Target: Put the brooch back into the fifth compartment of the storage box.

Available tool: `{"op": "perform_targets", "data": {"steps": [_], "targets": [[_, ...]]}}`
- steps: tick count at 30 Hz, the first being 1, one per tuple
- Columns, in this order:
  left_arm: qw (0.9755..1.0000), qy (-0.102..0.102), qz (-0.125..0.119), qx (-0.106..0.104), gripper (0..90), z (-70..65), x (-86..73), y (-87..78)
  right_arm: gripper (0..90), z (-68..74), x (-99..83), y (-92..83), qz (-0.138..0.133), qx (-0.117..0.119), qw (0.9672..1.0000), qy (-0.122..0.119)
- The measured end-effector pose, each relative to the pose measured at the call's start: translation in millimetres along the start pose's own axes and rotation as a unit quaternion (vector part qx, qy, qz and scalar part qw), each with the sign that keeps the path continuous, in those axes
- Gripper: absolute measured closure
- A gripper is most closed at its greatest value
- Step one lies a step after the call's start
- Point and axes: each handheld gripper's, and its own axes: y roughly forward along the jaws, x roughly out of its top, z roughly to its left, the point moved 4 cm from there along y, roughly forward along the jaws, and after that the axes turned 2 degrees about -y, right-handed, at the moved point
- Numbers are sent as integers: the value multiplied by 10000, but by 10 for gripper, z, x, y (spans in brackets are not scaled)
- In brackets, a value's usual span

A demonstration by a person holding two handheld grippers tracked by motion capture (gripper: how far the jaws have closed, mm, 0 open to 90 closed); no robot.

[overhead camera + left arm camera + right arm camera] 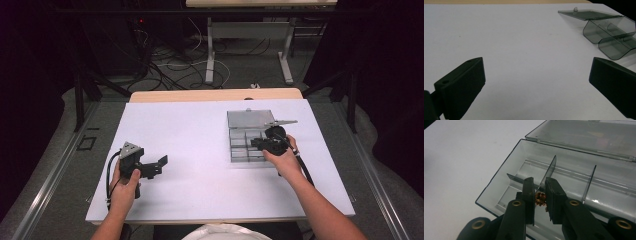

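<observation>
- A person at a white table (pixel 200 150) holds a gripper in each hand, seen from above, with forearms coming in from the near edge.
- The right gripper (pixel 539 196) hangs over a clear smoky plastic box (pixel 506 170) with dividers, which sits on the far right part of the table, its lid (pixel 584 135) thrown open and lying flat behind it.
- In the right gripper view the two black jaws stand narrow, pinched on a small tangle of gold chain (pixel 540 198) held between the pads.
- The chain sits just above the box's near compartment, right beside an upright clear divider (pixel 549 171) that rises between the jaw tips; a few links dangle below the pads.
- In the high view the right gripper (pixel 267 142) is over the box (pixel 240 150), with its cable trailing back along the person's wrist.
- The left gripper (pixel 155 167) rests low over bare table on the left side, well apart from the box.
- In the left gripper view its jaws stand wide apart with nothing between them, and the box (pixel 609 37) shows at the upper right, off to one side of them.
</observation>
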Motion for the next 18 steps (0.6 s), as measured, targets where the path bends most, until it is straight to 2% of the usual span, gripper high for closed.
{"op": "perform_targets", "data": {"steps": [6, 7, 11, 12, 14, 18], "targets": [[10000, -5, -1, -5, 5, -5, -1, 2, 787, 16, -45, -19, 68, 12, 10000, 16], [10000, -5, -1, -4, 5, -5, -1, 2, 787, 6, -49, -17, 26, 24, 10000, -56], [10000, 2, -6, -6, 5, -3, 0, 2, 787, 4, -98, -9, 105, 8, 9999, 33], [10000, 0, -5, -5, 5, -3, 0, 2, 787, -9, -111, -5, 95, 17, 9999, -30], [10000, -9, 4, -2, 5, -5, -1, 1, 788, -4, -130, 3, 124, 7, 9999, 57], [10000, -8, 3, -1, 5, -5, -2, 2, 787, -17, -157, 12, 135, -13, 9999, 18]]}}
